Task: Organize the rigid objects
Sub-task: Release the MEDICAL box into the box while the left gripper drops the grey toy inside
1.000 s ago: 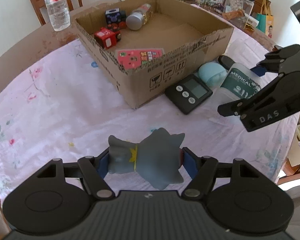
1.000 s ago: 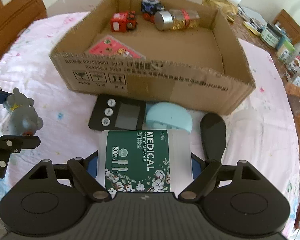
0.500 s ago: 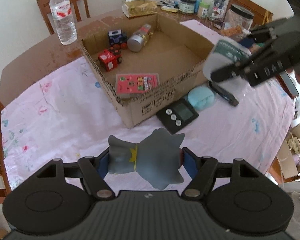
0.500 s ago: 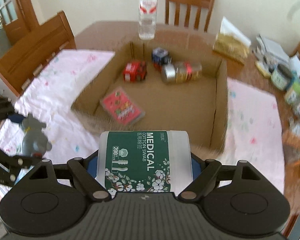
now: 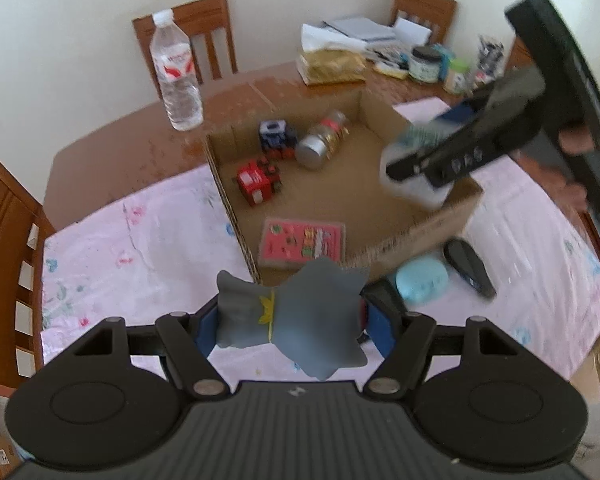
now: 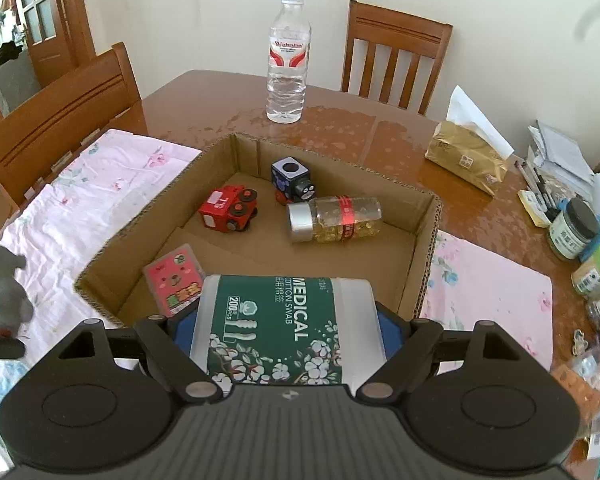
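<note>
Right gripper (image 6: 286, 332): jaws opening, with the cotton swab tub (image 6: 284, 328) still between the blue pads; whether the pads still press on it cannot be told. A second ago this tub hung over the table beside the kitchen timer; it now hangs above the near end of the cardboard box (image 6: 428, 240), so release into the box appears under way.

Left gripper (image 5: 290, 320): jaws clenched on the grey figurine (image 5: 292, 320), now raised to the box's near corner, a likely next deposit.

Inside the box: red toy truck (image 6: 228, 212), dark cube toy (image 6: 292, 180), capsule bottle (image 6: 336, 218), pink card pack (image 6: 176, 280).

The timer is largely hidden behind the figurine. The right gripper is motion-blurred in the left view.
</note>
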